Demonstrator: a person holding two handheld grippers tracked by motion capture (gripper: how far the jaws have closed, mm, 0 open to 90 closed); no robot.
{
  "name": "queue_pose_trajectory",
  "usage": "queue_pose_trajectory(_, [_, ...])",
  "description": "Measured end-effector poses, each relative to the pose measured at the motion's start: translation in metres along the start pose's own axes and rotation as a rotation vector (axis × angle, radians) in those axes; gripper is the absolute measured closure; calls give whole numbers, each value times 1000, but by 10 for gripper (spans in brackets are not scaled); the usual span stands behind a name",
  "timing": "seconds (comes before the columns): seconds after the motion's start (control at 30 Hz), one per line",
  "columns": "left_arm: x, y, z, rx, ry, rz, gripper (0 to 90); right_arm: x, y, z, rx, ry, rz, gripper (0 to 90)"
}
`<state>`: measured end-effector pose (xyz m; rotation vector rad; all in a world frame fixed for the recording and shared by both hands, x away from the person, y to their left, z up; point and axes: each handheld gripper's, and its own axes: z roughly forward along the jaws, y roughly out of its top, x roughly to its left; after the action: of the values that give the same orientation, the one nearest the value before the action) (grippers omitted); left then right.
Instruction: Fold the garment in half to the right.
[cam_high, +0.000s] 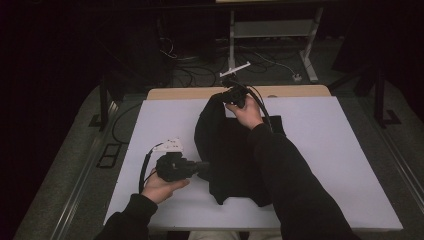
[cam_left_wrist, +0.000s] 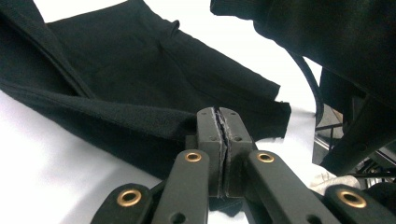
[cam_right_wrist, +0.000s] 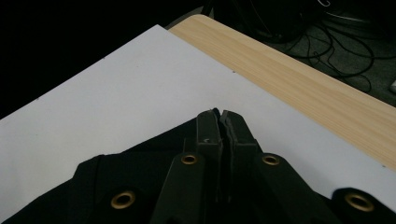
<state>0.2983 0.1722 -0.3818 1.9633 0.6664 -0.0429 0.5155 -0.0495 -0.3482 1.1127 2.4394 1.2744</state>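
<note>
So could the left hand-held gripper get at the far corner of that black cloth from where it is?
Probably not now: the left hand-held gripper is shut on the black cloth's near edge, and the right hand-held gripper already pinches the far corner.

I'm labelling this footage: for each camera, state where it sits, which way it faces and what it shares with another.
High view: above the near edge, facing forward and down on the table; both forearms, left gripper, right gripper.
Left gripper view: on that gripper, along jaws shut on the black cloth.
Right gripper view: on that gripper, facing the far wooden edge, jaws shut on the cloth.
Shared: the cloth appears in all three.
</note>
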Motion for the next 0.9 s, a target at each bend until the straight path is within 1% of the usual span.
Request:
queue_pose_trajectory(0.1, [-2,5,5,-1,-9,8,876,-4,-2,-5,-6,-11,0,851])
queue_pose_trajectory(0.23, [-6,14,12,-1,-20,27,876,-10,-5,-9,-14,-17,15,851])
queue_pose_trajectory(0.3, [-8,16,15,-4,-26,30,876,-12,-6,-11,-15,-20,19,851])
queue_pose_trajectory(0.5, [-12,20,22,6,-41,42,876,-18,-9,-17,-24,-23,35,850])
queue_pose_trajectory(0.83, [-17,26,35,0,-65,50,875,-26,-15,-25,-36,-34,48,850])
queue_pose_trajectory(0.9, [-18,27,38,3,-67,57,875,-28,-16,-27,-38,-33,50,849])
